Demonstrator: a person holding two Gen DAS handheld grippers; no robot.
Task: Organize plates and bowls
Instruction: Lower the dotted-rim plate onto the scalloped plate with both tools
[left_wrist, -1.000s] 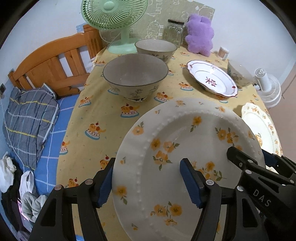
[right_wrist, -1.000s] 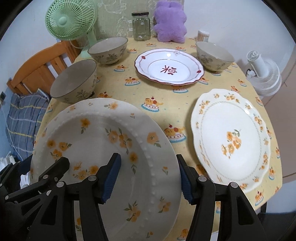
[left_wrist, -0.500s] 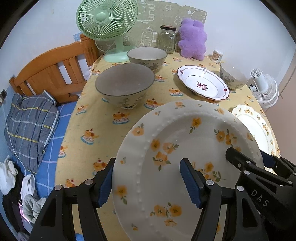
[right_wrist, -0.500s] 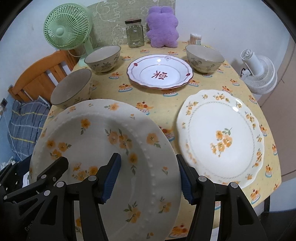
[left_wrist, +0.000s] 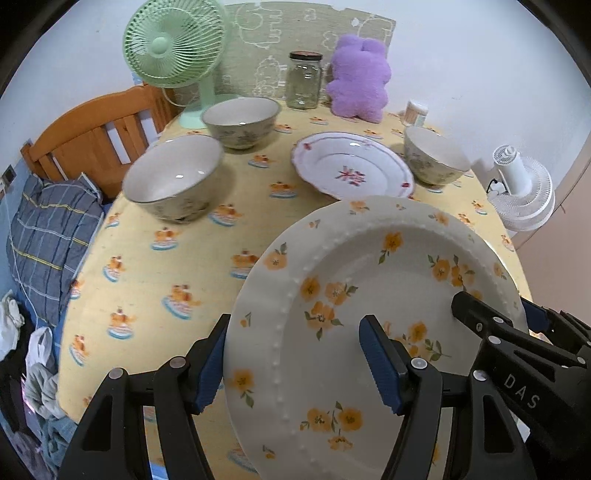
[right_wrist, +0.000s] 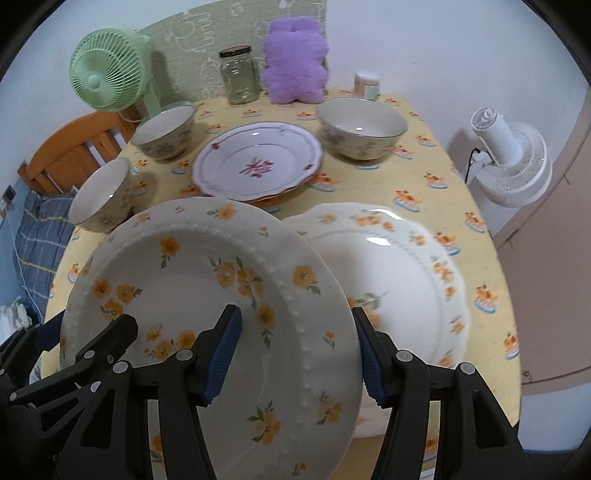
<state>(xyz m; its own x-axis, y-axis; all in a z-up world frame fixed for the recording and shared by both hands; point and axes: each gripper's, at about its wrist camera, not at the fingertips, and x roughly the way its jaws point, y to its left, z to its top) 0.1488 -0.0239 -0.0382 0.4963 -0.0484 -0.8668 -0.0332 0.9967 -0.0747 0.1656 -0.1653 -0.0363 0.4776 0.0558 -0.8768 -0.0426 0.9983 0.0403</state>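
Above the yellow-clothed table (left_wrist: 155, 280), both the left hand-held gripper (left_wrist: 295, 365) and right hand-held gripper (right_wrist: 295, 354) clamp opposite rims of a tilted, cream, orange-flowered plate (left_wrist: 369, 295).

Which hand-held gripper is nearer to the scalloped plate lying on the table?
Right. The right hand-held gripper is beside the scalloped plate; the left hand-held gripper holds the opposite rim.

Three plates (right_wrist: 207, 295), three bowls (right_wrist: 360, 127), two fans (right_wrist: 107, 70), one jar (right_wrist: 240, 75), perhaps.

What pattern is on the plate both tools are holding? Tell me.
Orange flowers with green leaves on a cream plate with a beaded rim; clearest in the right wrist view.
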